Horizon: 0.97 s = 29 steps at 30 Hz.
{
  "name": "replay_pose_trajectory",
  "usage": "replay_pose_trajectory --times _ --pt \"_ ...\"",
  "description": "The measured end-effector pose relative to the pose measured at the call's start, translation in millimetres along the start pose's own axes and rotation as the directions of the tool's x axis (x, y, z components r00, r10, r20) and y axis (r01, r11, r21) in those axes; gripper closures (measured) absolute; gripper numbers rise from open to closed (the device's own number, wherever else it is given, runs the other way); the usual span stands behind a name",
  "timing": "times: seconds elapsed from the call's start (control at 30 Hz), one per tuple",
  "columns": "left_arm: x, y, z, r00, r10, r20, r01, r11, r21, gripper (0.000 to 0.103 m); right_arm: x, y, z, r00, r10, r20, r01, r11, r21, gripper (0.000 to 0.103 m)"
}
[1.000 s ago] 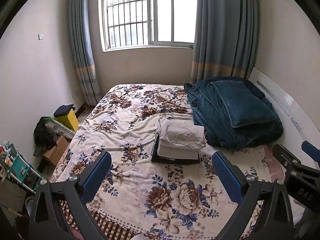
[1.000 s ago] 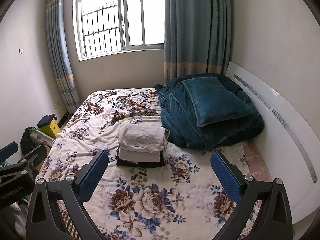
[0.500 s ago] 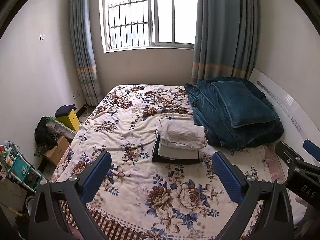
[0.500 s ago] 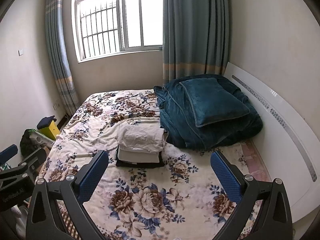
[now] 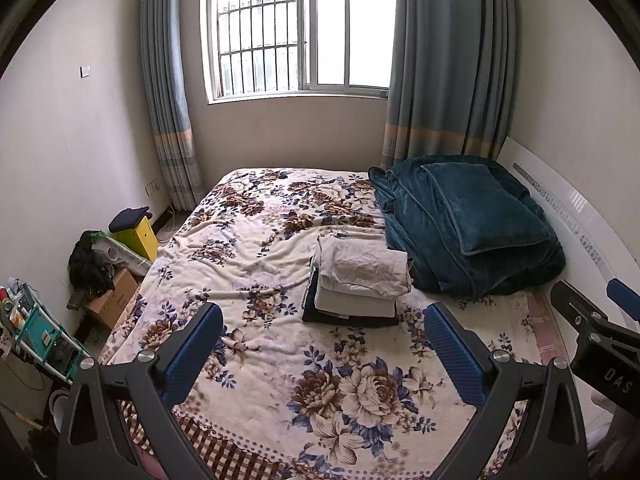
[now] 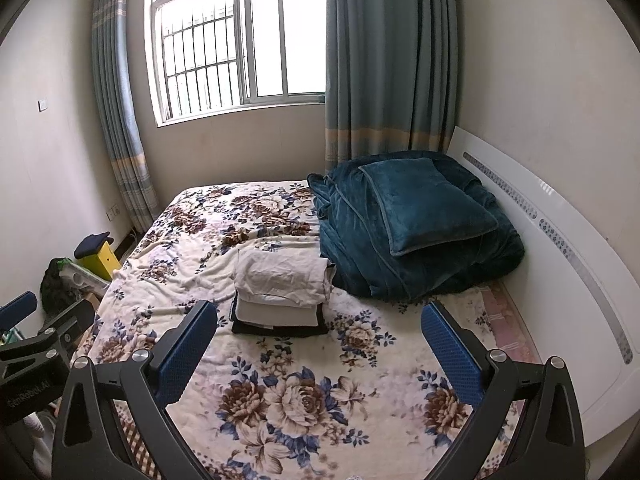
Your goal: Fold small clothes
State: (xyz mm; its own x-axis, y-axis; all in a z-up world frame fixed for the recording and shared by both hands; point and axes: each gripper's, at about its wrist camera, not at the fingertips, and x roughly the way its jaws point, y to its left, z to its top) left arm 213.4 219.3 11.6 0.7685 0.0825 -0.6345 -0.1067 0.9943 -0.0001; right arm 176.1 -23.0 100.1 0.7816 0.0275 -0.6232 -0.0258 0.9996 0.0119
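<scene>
A stack of folded clothes [image 5: 356,280], pale pieces on a dark one, sits in the middle of the floral bed [image 5: 256,240]. It also shows in the right wrist view [image 6: 280,296]. My left gripper [image 5: 324,344] is open and empty, held above the bed's near end, well short of the stack. My right gripper [image 6: 320,340] is open and empty too, beside the left one. The right gripper shows at the right edge of the left wrist view [image 5: 592,320]; the left gripper shows at the left edge of the right wrist view [image 6: 36,332].
A folded teal blanket with a pillow [image 5: 472,224] lies at the bed's far right by the white headboard [image 6: 560,248]. A yellow stool [image 5: 136,232], a cardboard box [image 5: 112,300] and a teal rack [image 5: 36,328] stand on the floor at the left.
Both grippers have drifted slightly, so the view has shifted a little. The stack of clothes has not moved and both grippers have stayed open.
</scene>
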Motion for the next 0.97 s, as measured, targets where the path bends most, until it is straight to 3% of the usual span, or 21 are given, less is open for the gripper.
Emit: replay_pose_trajectory --times 0.97 --pt "-3.5 -3.4 0.0 1.0 0.004 0.004 -0.004 1.0 -0.015 0.0 -5.5 2.4 -2.8 1.0 -0.008 0.007 0.008 1.0 0.002 0.0"
